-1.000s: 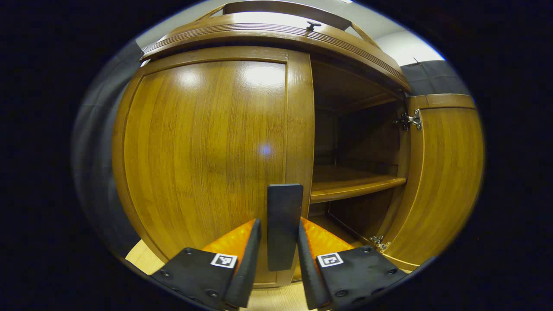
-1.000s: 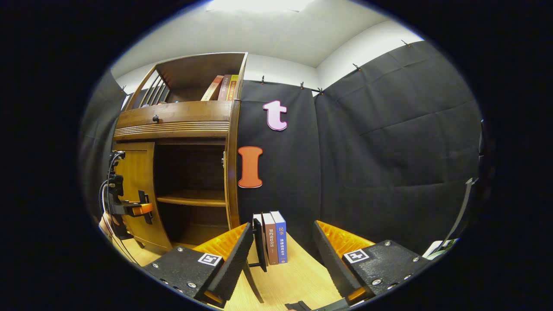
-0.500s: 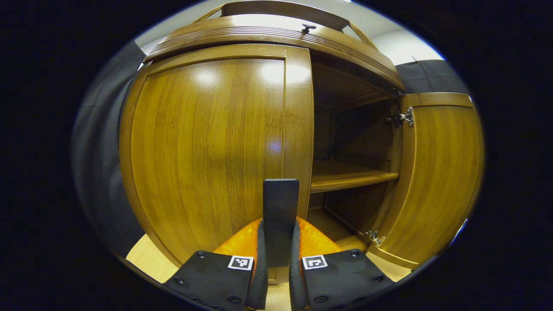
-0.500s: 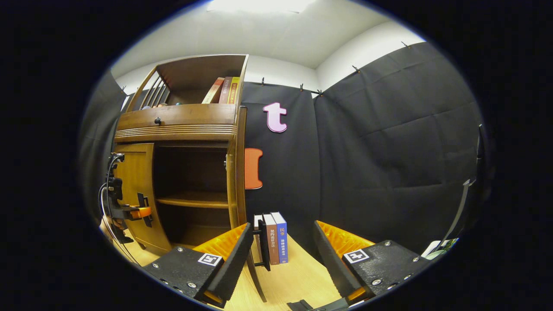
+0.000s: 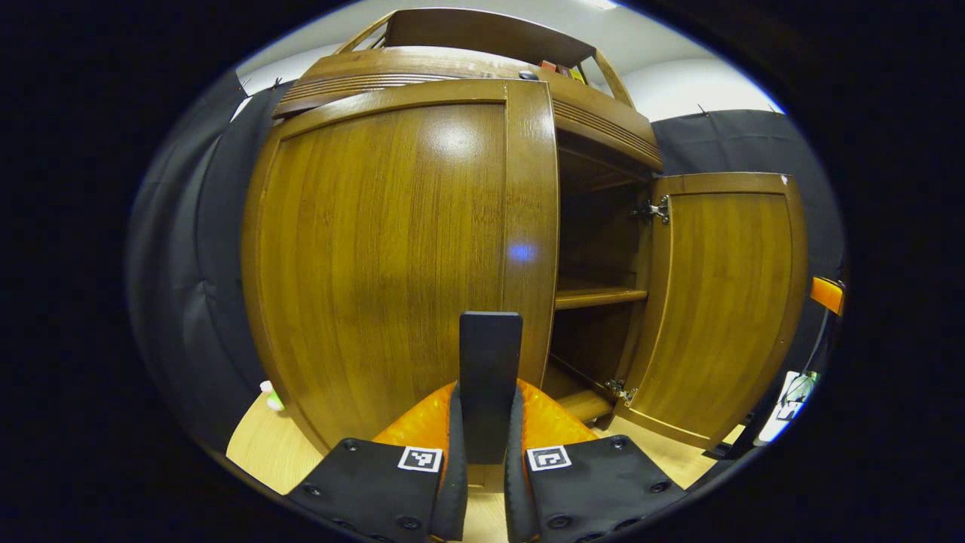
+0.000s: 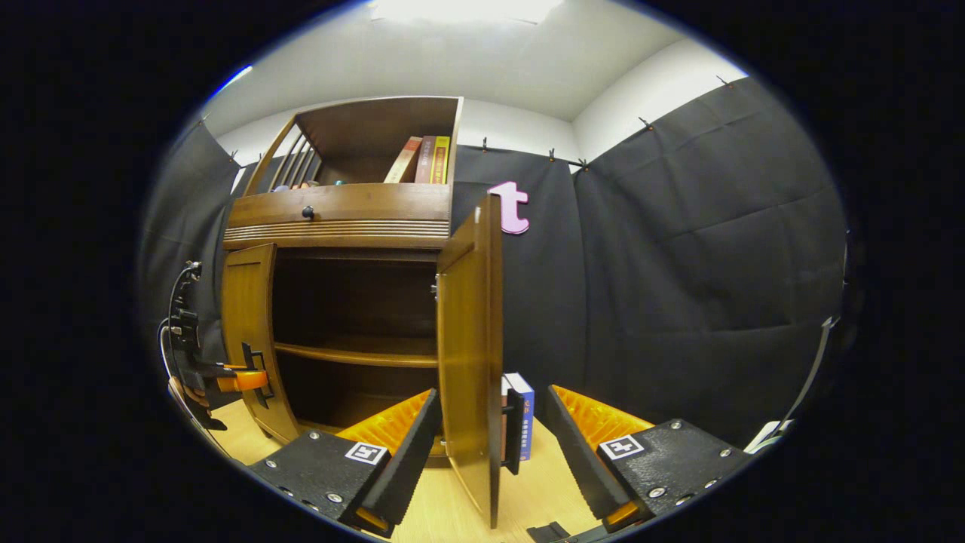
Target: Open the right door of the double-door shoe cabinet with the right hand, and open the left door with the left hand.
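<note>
Left tool (image 5: 487, 467) clamped tight on the dark left door handle (image 5: 490, 377), both fingers pressing its sides. Left door (image 5: 392, 256) of the shoe cabinet (image 5: 595, 124) stands partly swung out. Right door (image 5: 720, 302) hangs wide open on its hinges, to the right of the cabinet opening. Inner shelf (image 5: 599, 296) shows between the two doors.

In the right gripper view, right tool (image 6: 490, 452) is spread wide, gripping nothing. The right door (image 6: 471, 354) stands edge-on between its fingers, not touched; its handle (image 6: 514, 430) is on the door's far side. Books (image 6: 524, 415) stand on the table (image 6: 520, 505) just behind that door, more books (image 6: 422, 160) in the cabinet's top rack. The left tool (image 6: 241, 377) sits at the left door (image 6: 245, 332).
</note>
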Demonstrator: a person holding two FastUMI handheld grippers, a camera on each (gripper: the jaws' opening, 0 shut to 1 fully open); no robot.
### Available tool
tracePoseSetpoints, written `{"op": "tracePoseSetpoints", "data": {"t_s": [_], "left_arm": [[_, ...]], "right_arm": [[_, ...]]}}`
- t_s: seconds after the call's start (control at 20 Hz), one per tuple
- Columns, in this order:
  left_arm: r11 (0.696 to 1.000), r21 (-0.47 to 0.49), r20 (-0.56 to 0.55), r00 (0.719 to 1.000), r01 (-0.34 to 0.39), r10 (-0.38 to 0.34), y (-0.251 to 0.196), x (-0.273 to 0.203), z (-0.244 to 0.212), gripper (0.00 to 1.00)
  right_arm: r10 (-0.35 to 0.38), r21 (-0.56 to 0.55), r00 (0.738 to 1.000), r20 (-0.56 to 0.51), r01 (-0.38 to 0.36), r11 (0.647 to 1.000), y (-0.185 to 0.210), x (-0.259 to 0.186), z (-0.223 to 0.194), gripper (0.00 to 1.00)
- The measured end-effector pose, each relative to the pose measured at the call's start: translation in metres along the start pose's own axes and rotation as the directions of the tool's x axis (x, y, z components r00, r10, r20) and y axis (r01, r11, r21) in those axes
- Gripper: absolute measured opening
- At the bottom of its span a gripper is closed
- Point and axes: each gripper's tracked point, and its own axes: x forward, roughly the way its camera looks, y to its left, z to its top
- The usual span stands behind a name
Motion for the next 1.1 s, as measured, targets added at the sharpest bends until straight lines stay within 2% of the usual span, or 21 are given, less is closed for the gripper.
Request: {"op": "tracePoseSetpoints", "data": {"t_s": [0.35, 0.4, 1.1], "left_arm": [[1.000, -0.012, 0.003, 1.000, 0.011, -0.011, 0.013, -0.045, -0.002, 0.27], [1.000, -0.013, 0.003, 1.000, 0.011, -0.011, 0.015, -0.051, -0.002, 0.27], [0.999, -0.010, 0.026, 0.998, -0.054, 0.054, 0.059, -0.121, -0.004, 0.28]], "right_arm": [[0.071, 0.012, 0.997, -0.009, -0.071, 0.997, 0.039, 0.004, -0.002, 0.87], [0.081, 0.014, 0.997, -0.012, -0.080, 0.997, 0.044, 0.004, -0.002, 0.98], [0.190, 0.016, 0.982, -0.009, -0.190, 0.982, 0.098, 0.004, 0.003, 0.98]]}}
